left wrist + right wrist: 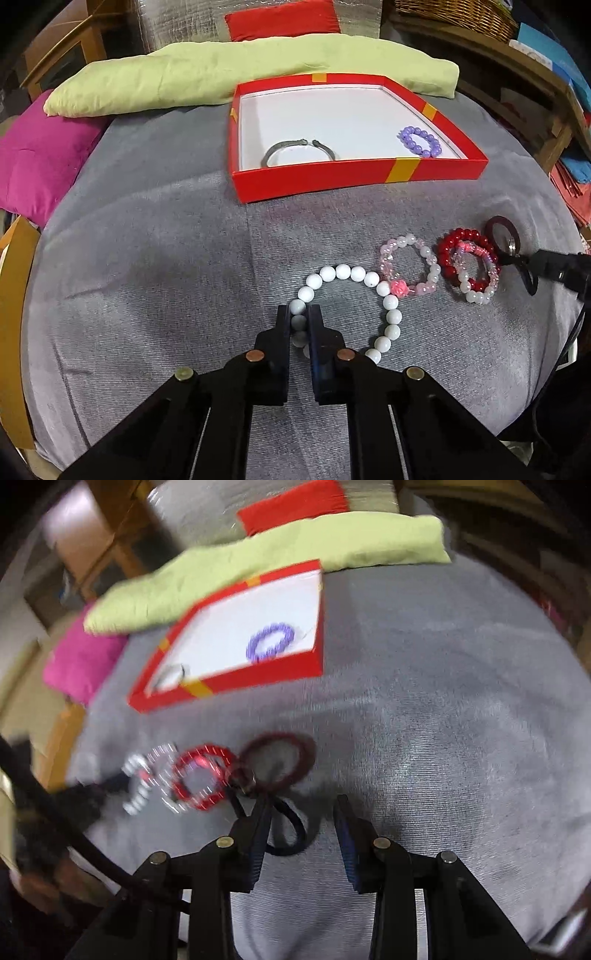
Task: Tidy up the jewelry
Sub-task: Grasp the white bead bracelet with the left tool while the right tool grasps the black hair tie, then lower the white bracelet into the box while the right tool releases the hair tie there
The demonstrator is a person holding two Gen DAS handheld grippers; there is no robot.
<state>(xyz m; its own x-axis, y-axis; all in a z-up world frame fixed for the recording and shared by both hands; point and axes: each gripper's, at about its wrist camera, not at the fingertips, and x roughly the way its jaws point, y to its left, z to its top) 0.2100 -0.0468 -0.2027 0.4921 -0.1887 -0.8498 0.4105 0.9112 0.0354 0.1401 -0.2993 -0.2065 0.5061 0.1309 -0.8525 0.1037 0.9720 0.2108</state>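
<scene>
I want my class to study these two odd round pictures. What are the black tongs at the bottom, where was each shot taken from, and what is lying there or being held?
The tongs are two-finger grippers held by a person, each carrying a wide-angle camera. The left camera's view shows the left gripper shut on a white bead bracelet on grey cloth. Nearby lie a pink bracelet and red ones. The red box holds a metal bangle and a purple bracelet. The right camera's blurred view shows the right gripper open, near a dark ring.
</scene>
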